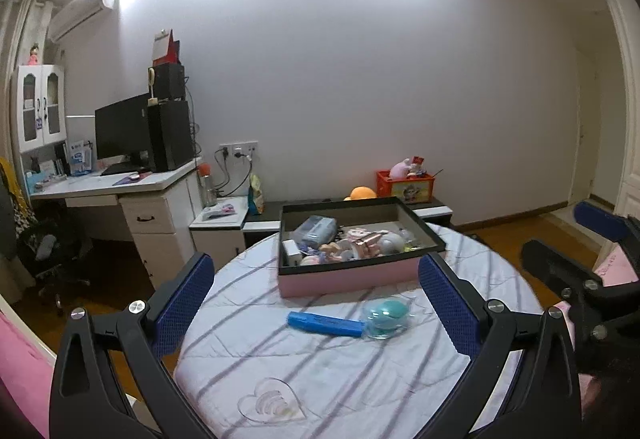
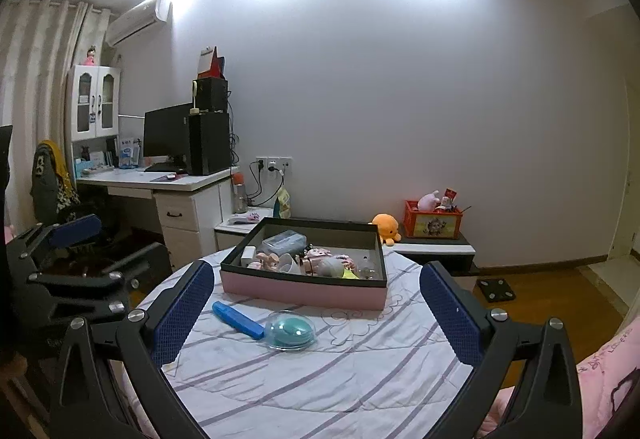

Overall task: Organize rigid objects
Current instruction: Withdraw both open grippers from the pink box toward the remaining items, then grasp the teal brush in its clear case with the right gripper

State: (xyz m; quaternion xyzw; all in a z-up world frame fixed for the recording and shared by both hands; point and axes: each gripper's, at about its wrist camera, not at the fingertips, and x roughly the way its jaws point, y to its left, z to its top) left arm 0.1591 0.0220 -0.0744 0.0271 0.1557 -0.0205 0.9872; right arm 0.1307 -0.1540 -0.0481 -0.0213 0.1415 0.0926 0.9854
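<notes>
Left wrist view: both claws released, empty. Blue pen (image 1: 325, 324) lies on surface (image 1: 360, 391), touching domed case (image 1: 386, 317), before pink box (image 1: 344, 275). Approach pen's free end squarely.

1. Light came from overhead: bright blown-out patches of glare spread across the top of the plain white wall (image 1: 360, 79) in both views, washing out detail there.
2. Lower down the room was dimmer, with a cool bluish cast; the dark wooden floor (image 2: 560, 295) looked murky.
3. Shadows on the round table's striped white cloth (image 2: 320, 379) were soft and faint.
4. Fisheye distortion bowed the wall edges and ceiling lines, and black vignetting cut the corners.
5. The far right edge of the left wrist view appeared smeared, possibly from motion.
</notes>
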